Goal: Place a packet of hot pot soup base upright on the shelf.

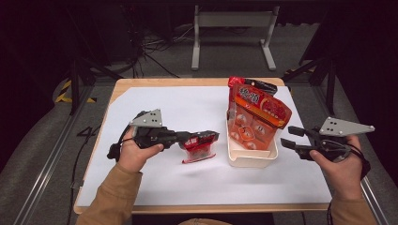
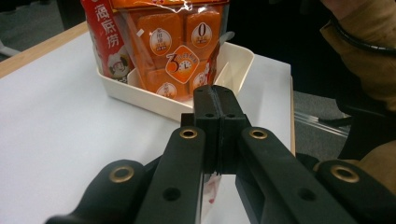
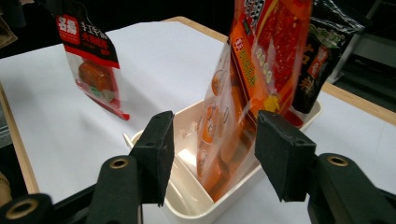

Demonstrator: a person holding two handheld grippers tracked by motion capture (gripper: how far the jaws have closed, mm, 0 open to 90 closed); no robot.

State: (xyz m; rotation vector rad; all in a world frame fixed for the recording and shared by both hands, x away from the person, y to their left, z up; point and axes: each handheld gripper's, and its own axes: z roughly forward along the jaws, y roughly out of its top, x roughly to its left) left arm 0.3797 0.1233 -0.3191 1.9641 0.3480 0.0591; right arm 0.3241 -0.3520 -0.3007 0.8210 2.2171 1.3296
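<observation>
A: The left gripper has its jaws clamped on the top seam of a small red-and-clear plastic snack pouch, which hangs above the white desk a little left of its middle.

B: It looks light and limp. The film is probably slick, so the sealed seam is the sensible place to pinch; a grip on the belly could crush what is inside.

A: And the right gripper?

B: Its jaws stand apart with nothing pressed between them, near the right edge of the desk, just beside the cream plastic tray. A tall orange-and-red foil bag stands in that tray, leaning.

A: What does the right gripper view add?

B: The pouch side-on, dangling free with its lower corner clear of the desk, and a dark packet behind the orange bag at the tray's far end. The tray wall sits between the jaws.

A: The left gripper view?

B: Its closed jaws from behind, with a sliver of red film below them, and the printed front of the bag in the tray; the pouch's body is hidden there.
</observation>
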